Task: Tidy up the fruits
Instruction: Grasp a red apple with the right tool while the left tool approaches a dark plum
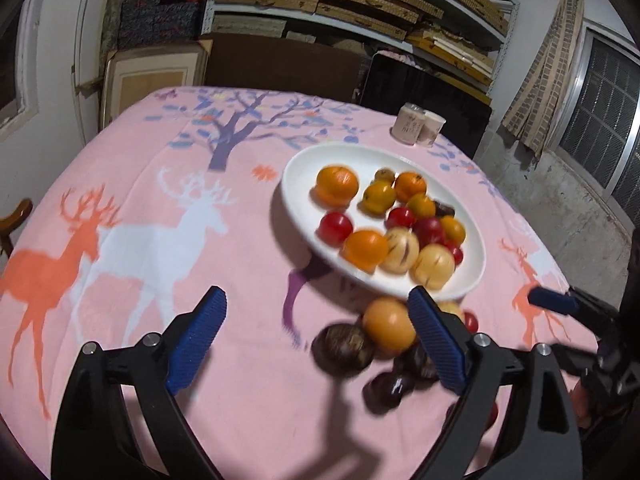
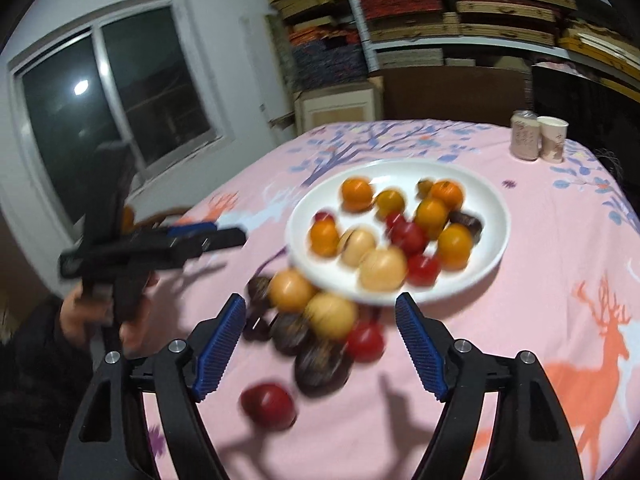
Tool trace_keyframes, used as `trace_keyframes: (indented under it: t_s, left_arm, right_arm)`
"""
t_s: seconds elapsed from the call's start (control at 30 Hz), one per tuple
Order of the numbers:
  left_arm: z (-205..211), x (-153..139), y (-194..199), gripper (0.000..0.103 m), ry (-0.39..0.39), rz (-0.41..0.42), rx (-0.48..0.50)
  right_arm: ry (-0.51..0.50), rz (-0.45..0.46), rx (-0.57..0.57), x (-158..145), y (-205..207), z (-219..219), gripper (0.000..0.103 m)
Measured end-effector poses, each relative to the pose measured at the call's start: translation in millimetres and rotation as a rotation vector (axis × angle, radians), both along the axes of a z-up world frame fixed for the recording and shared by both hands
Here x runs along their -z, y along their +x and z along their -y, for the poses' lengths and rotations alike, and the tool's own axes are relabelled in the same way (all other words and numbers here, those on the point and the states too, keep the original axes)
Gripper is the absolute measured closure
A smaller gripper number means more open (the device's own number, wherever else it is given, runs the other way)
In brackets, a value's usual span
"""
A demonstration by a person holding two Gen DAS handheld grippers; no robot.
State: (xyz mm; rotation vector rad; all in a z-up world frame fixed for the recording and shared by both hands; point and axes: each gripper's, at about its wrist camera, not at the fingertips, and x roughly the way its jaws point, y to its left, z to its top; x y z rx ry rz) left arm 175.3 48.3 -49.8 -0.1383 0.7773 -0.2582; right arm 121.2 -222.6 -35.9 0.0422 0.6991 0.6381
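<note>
A white plate (image 1: 304, 160) (image 2: 488, 196) on the pink deer tablecloth holds several oranges, red fruits and pale yellow fruits. In front of it lie loose fruits: an orange one (image 1: 388, 324) (image 2: 290, 290), a pale yellow one (image 2: 332, 314), dark brown ones (image 1: 342, 350) (image 2: 320, 364) and red ones (image 2: 364, 340) (image 2: 268, 404). My left gripper (image 1: 316, 340) is open and empty, above the cloth left of the loose fruits. My right gripper (image 2: 320, 344) is open and empty, with the loose fruits between and beyond its fingers. The right gripper's blue fingertip (image 1: 554, 300) shows in the left wrist view.
Two paper cups (image 1: 416, 124) (image 2: 538, 140) stand at the far side of the table. Shelves of stacked boxes (image 1: 360, 4) rise behind the table. A window (image 2: 112, 104) is on the left wall. The left gripper's body (image 2: 152, 246) shows in the right wrist view.
</note>
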Motion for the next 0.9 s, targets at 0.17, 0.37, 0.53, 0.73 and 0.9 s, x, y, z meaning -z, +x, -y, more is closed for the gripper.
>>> trace_keyframes:
  t_s: [0.17,0.37,0.53,0.73,0.9]
  left_arm:
    - [-3,20,-32,0.013,0.024,-0.057,0.029]
    - [9,35,-51,0.013,0.087,-0.081,0.04]
    - [11,34,-54,0.013,0.121,-0.061,0.009]
    - [18,35,-52,0.013,0.154,-0.071,0.013]
    - [35,38,-45,0.013,0.079,-0.131,0.088]
  right_arm:
    - [0.015,-0.058,-0.066,26,-29,-3,0.025]
    - [-0.058,-0.071,-0.056,34,-32,-20,0.027]
    - [-0.126,-0.119,-0.096,45,-32,-46,0.043]
    - [-0.1,-0.167,-0.079,51,-27,-43,0.061]
    - [-0.045,-0.148,-0.067,50,-32,-24,0.061]
